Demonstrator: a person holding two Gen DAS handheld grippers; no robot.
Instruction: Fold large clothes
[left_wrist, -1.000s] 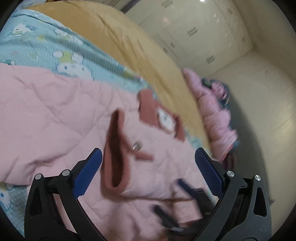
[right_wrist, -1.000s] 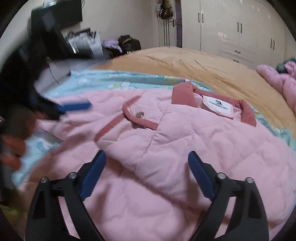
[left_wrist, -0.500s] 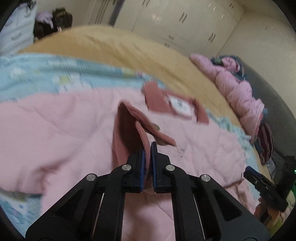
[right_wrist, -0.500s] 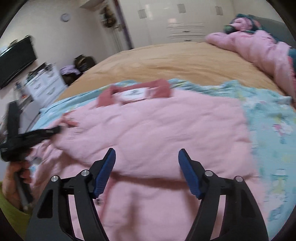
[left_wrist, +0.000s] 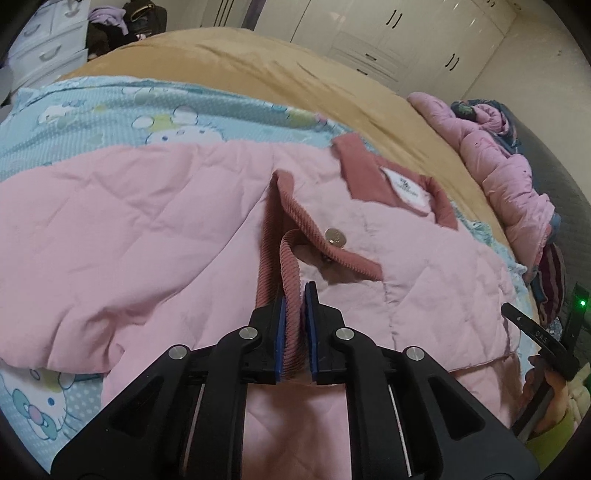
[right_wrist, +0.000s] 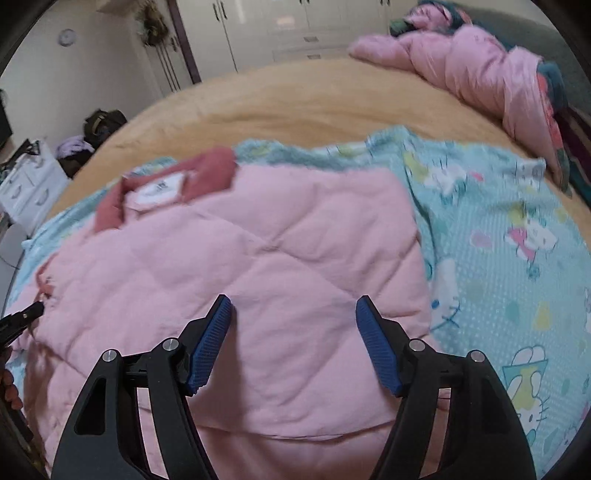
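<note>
**Corduroy cuff pinched, hem side not yet held**

Pink quilted jacket (left_wrist: 147, 229) lies spread across a blue cartoon-print blanket (left_wrist: 110, 114) on the bed (left_wrist: 280, 74), its dark pink collar (left_wrist: 365, 173) and white label toward twelve o'clock in the left wrist view. The left gripper (left_wrist: 294, 325) has its jaws pressed together on the ribbed cuff (left_wrist: 291, 295) of a sleeve, the corduroy band running straight up from between the pads toward a brass snap (left_wrist: 335, 236) at about one o'clock. The grip looks deep and centred, which is what a bulky padded sleeve wants.

The right gripper (right_wrist: 293, 343) hangs over the jacket's body with jaws spread and nothing between them; quilted fabric lies below, and the jacket's outer edge meets the blanket at about three o'clock in the right wrist view. That view is somewhat blurred, so fine detail of the edge cannot be told.

To do this step well, my judgement is that the sleeve should be carried across the chest low and flat, not lifted high, so the padding does not drag the body out of line. The right gripper would do best to take the side edge with a full bite of fabric, not just the top layer, before both sides fold inward. The quilting will likely spring back, so press the crease down. A second pink garment (right_wrist: 461, 70) lies well apart at one o'clock.
</note>
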